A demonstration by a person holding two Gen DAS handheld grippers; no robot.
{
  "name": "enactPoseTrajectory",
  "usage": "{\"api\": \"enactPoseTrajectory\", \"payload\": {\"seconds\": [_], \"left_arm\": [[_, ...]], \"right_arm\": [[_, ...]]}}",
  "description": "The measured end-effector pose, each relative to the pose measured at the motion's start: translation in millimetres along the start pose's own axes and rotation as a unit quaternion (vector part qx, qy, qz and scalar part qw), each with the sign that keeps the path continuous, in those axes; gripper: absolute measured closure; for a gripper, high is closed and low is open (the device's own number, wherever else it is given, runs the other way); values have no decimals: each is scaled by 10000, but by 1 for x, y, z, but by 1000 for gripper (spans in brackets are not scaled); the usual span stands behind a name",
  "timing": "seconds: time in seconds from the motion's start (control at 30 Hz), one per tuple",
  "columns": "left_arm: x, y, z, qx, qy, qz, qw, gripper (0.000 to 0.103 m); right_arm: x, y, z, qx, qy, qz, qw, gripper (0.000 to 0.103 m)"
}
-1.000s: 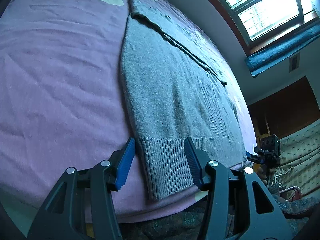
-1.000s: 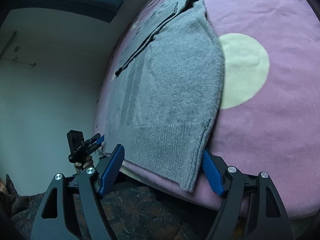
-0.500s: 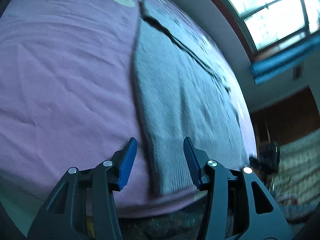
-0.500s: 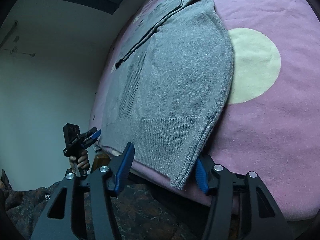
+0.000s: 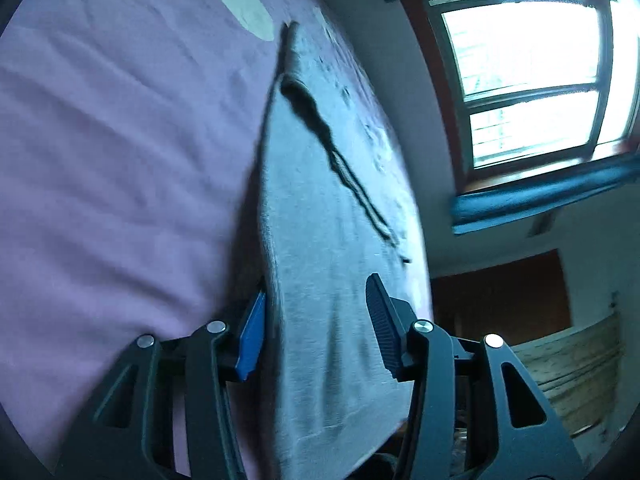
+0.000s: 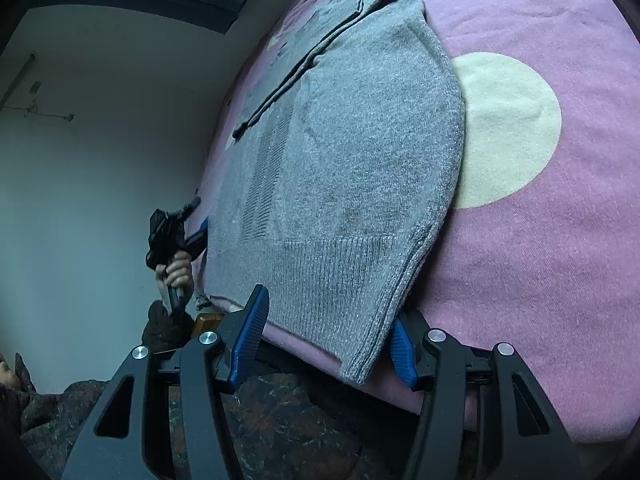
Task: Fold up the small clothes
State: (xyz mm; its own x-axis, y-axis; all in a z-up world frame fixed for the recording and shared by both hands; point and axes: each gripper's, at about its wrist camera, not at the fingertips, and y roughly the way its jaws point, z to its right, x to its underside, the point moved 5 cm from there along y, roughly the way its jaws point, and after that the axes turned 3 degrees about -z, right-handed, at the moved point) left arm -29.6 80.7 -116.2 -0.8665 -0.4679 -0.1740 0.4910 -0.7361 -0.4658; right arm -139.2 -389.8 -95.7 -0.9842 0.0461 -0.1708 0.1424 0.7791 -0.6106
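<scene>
On the purple blanket (image 6: 560, 260), both part-open tools straddle the grey sweater's (image 6: 340, 168) hem.

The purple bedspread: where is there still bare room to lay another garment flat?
Bare purple bedspread stretches beside the grey sweater's long edge, up to a pale dot. On the sweater's other side, more spread lies free around the big cream circle. The near hem is crowded: both tongs, left and right, straddle it.

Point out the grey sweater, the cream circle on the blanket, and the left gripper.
Sweater (image 6: 352, 168), right wrist view, mid body.
Cream circle (image 6: 508, 128), right wrist view, centre.
Left gripper (image 5: 316, 320), left wrist view, between fingertips, over the sweater's hem.
</scene>
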Motion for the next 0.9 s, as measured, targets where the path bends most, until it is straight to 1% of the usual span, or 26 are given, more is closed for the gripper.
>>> {"api": "enactPoseTrajectory", "payload": {"seconds": [0.07, 0.1, 0.17, 0.3, 0.37, 0.47, 0.5, 0.6, 0.67, 0.8, 0.9], "left_arm": [[8, 2, 0, 155, -47, -149, 9998, 56], [15, 2, 2, 167, 23, -198, 9997, 59], [30, 1, 5, 71, 174, -337, 9993, 60], [61, -10, 7, 31, 268, -536, 9982, 60], [72, -15, 5, -71, 293, -576, 9979, 60], [87, -20, 6, -431, 546, -633, 9956, 60], [94, -20, 8, -621, 731, -697, 9929, 61], [103, -17, 16, -868, 1065, -782, 9874, 61], [105, -17, 17, -909, 1100, -819, 9864, 61], [109, -15, 19, -917, 1054, -899, 9861, 66], [114, -12, 21, -990, 1149, -954, 9838, 66]], "right_arm": [[-1, 2, -3, 17, -2, 8, 10000, 47], [-1, 3, -4, 18, 4, 13, 10000, 47], [-1, 4, -5, -9, 24, 8, 10000, 47], [-4, 3, -3, -40, 32, -6, 10000, 47], [-4, 2, -2, -56, 34, -15, 10000, 47], [-5, 1, -1, -59, 36, -25, 10000, 47], [-5, 1, -1, -56, 34, -27, 10000, 47], [-5, 1, -1, -41, 33, -33, 10000, 47], [-5, 0, -2, -28, 32, -41, 10000, 47], [-4, 0, -3, -31, 58, -40, 10000, 47], [-4, 0, -2, -48, 82, -43, 9999, 47]]}}
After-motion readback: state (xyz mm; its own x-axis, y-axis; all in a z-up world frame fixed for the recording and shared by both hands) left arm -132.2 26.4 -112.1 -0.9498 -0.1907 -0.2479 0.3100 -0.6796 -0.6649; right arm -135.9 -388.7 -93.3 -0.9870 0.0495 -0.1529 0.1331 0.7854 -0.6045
